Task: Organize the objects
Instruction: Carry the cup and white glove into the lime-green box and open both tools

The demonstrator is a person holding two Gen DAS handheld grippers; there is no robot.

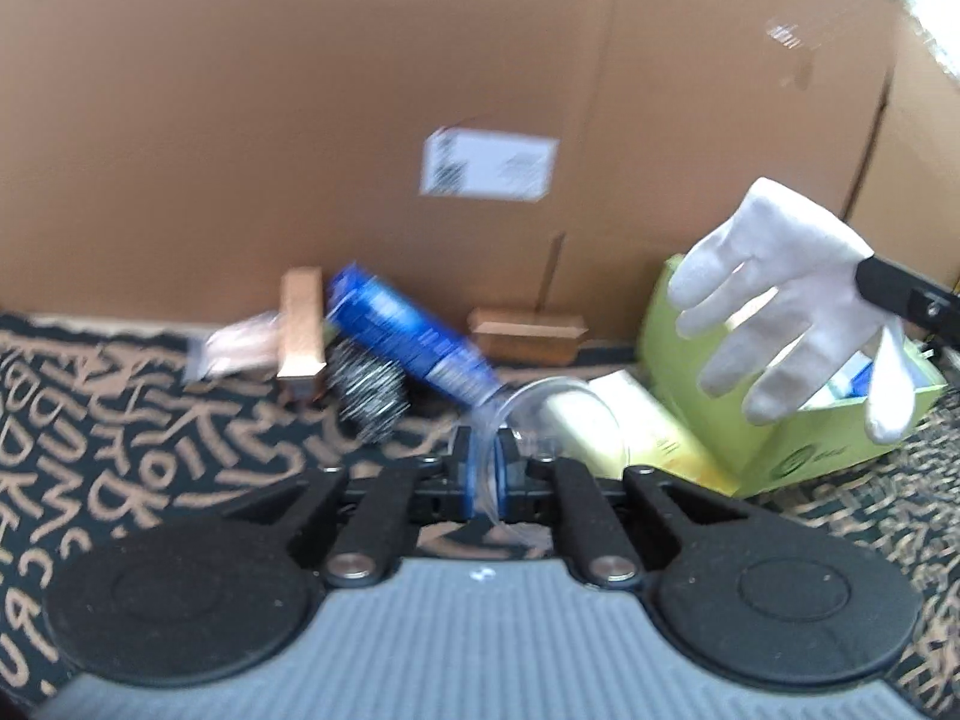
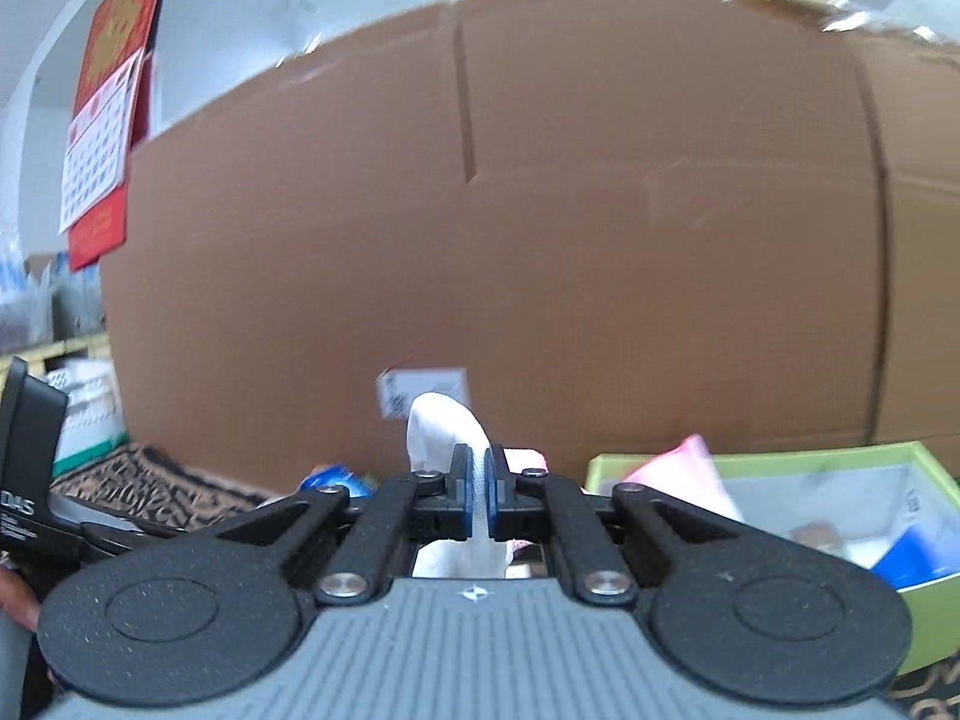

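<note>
White cloth, a glove [image 1: 786,306], hangs pinched in the right gripper [image 2: 478,483] above the green box [image 1: 798,450] (likely bound for it); beside the box, the left gripper [image 1: 483,474] clamps a clear plastic cup [image 1: 540,420] by its rim, lifted for sorting.

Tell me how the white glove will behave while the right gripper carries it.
The white glove probably stays floppy: it dangles from the right gripper with its fingers drooping. It looks like thin cloth, so likely light. It may swing and brush the green box below it.
</note>
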